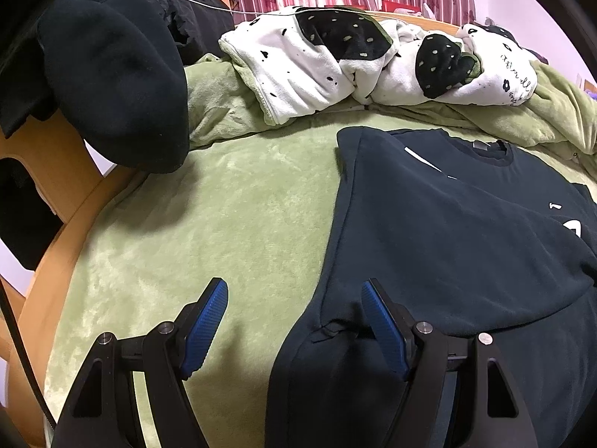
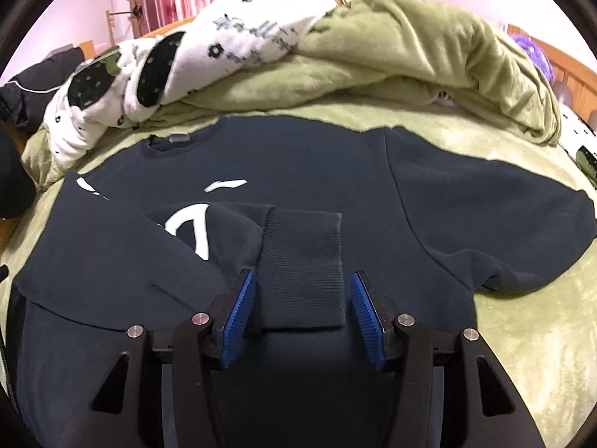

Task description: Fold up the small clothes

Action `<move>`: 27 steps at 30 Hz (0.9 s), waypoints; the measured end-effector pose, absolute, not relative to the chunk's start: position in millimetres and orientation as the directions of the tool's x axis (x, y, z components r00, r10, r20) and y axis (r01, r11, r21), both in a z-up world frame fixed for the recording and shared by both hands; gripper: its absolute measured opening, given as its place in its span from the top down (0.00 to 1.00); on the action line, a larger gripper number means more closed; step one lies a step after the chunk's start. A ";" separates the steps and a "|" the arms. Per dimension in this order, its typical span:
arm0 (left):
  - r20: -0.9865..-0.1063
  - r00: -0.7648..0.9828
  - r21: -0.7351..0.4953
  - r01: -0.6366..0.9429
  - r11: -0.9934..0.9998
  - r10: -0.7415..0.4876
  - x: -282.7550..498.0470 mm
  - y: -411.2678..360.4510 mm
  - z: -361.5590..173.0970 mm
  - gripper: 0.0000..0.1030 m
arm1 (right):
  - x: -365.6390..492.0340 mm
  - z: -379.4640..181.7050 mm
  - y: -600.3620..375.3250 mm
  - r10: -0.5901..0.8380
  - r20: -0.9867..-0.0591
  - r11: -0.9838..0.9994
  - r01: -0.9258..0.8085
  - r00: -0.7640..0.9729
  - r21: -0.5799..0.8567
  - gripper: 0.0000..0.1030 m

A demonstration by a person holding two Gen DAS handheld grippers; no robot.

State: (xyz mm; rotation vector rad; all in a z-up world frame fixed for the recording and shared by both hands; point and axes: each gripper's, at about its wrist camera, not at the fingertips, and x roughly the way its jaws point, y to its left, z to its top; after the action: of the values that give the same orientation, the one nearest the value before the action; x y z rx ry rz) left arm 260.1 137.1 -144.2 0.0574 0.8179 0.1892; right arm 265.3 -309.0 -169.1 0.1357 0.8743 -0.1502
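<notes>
A dark navy sweatshirt (image 2: 298, 164) with white print lies face up on the green bed cover. One sleeve is folded across the chest, and its ribbed cuff (image 2: 302, 261) lies flat between the fingers of my right gripper (image 2: 303, 276). That gripper is open, its blue pads (image 2: 238, 310) standing beside the cuff without squeezing it. The other sleeve (image 2: 503, 224) stretches out to the right. In the left wrist view the sweatshirt (image 1: 466, 231) fills the right side. My left gripper (image 1: 294, 285) stands open over the garment's left side edge, holding nothing.
A green plush cover (image 1: 224, 224) spreads over the bed. A white blanket with black dotted patches (image 1: 317, 67) and a bunched green duvet (image 2: 429, 48) are piled at the back. A black garment (image 1: 112, 86) hangs over the wooden frame (image 1: 48, 261) at the left.
</notes>
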 end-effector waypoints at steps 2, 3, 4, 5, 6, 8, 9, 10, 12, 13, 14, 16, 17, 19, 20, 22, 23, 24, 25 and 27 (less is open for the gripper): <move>-0.721 0.669 0.115 -0.142 0.983 0.181 261.7 136.2 -145.9 0.30 | 271.4 -176.9 -310.8 -0.079 -0.782 0.980 0.191 0.619 0.052 0.48; -0.722 0.669 0.114 -0.140 0.984 0.178 262.4 135.3 -146.7 0.30 | 273.5 -180.7 -311.6 -0.079 -0.786 0.980 0.194 0.613 0.052 0.48; -0.722 0.670 0.109 -0.136 0.985 0.173 262.4 133.8 -147.5 0.30 | 275.1 -184.3 -312.3 -0.076 -0.790 0.980 0.193 0.609 0.054 0.52; -0.723 0.670 0.109 -0.135 0.985 0.171 263.2 133.1 -148.2 0.30 | 276.4 -186.8 -312.4 -0.067 -0.792 0.981 0.187 0.607 0.060 0.65; -0.723 0.668 0.113 -0.132 0.985 0.173 263.4 130.5 -148.9 0.30 | 277.0 -189.0 -312.5 -0.055 -0.794 0.982 0.177 0.606 0.067 0.69; -0.722 0.669 0.121 -0.126 0.985 0.174 263.6 125.6 -149.5 0.30 | 276.2 -190.3 -310.2 -0.098 -0.787 0.984 0.179 0.609 0.016 0.89; -0.722 0.670 0.124 -0.124 0.985 0.175 263.2 123.8 -149.6 0.30 | 274.7 -188.7 -309.8 -0.109 -0.780 0.985 0.172 0.616 -0.002 0.95; -0.720 0.671 0.133 -0.120 0.984 0.179 263.0 119.7 -149.4 0.30 | 273.8 -186.1 -311.3 -0.105 -0.777 0.986 0.167 0.621 0.000 0.97; -0.716 0.673 0.145 -0.113 0.983 0.183 262.1 115.1 -148.7 0.30 | 271.7 -179.5 -319.9 -0.076 -0.776 0.984 0.174 0.626 0.044 0.97; -0.715 0.674 0.149 -0.109 0.983 0.183 261.6 111.4 -148.0 0.30 | 271.0 -176.1 -323.9 -0.072 -0.772 0.981 0.183 0.632 0.059 0.97; -0.717 0.673 0.148 -0.106 0.983 0.181 261.3 109.2 -147.4 0.30 | 269.2 -171.2 -328.8 -0.063 -0.766 0.979 0.187 0.640 0.076 0.97; -0.721 0.672 0.137 -0.099 0.986 0.168 260.0 101.9 -143.6 0.30 | 265.7 -160.6 -335.2 -0.049 -0.755 0.979 0.181 0.654 0.094 0.97; -0.719 0.675 0.138 -0.099 0.986 0.168 259.4 99.4 -142.1 0.30 | 264.0 -155.7 -336.9 -0.053 -0.751 0.980 0.179 0.659 0.089 0.97; -0.709 0.685 0.139 -0.096 0.986 0.167 257.5 89.0 -135.8 0.30 | 257.9 -143.7 -342.5 -0.084 -0.726 0.980 0.188 0.682 0.064 0.97; -0.708 0.687 0.138 -0.093 0.986 0.164 256.8 85.6 -134.1 0.30 | 255.3 -139.7 -345.5 -0.083 -0.719 0.981 0.184 0.690 0.063 0.97; -0.705 0.690 0.137 -0.089 0.987 0.160 256.6 72.7 -129.8 0.30 | 248.4 -131.4 -354.8 -0.091 -0.709 0.981 0.184 0.699 0.056 0.97; -0.706 0.691 0.137 -0.082 0.987 0.155 256.8 64.8 -127.9 0.30 | 245.1 -128.3 -360.1 -0.097 -0.704 0.981 0.188 0.703 0.052 0.96; -0.705 0.693 0.133 -0.076 0.988 0.148 257.0 57.6 -126.6 0.30 | 240.9 -125.1 -366.9 -0.104 -0.699 0.980 0.192 0.708 0.049 0.96; -0.706 0.694 0.129 -0.069 0.989 0.141 257.1 50.6 -125.1 0.30 | 238.0 -123.3 -372.7 -0.109 -0.696 0.979 0.197 0.709 0.047 0.92; -0.702 0.702 0.117 -0.057 0.992 0.123 255.4 37.4 -122.8 0.30 | 229.5 -119.6 -388.2 -0.123 -0.696 0.977 0.209 0.708 0.041 0.71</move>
State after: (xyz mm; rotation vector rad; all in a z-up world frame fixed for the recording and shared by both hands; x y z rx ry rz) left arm 255.4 37.4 -122.8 0.0885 0.7870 0.1000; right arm 229.5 -388.2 -119.6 0.1197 0.7627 -0.1848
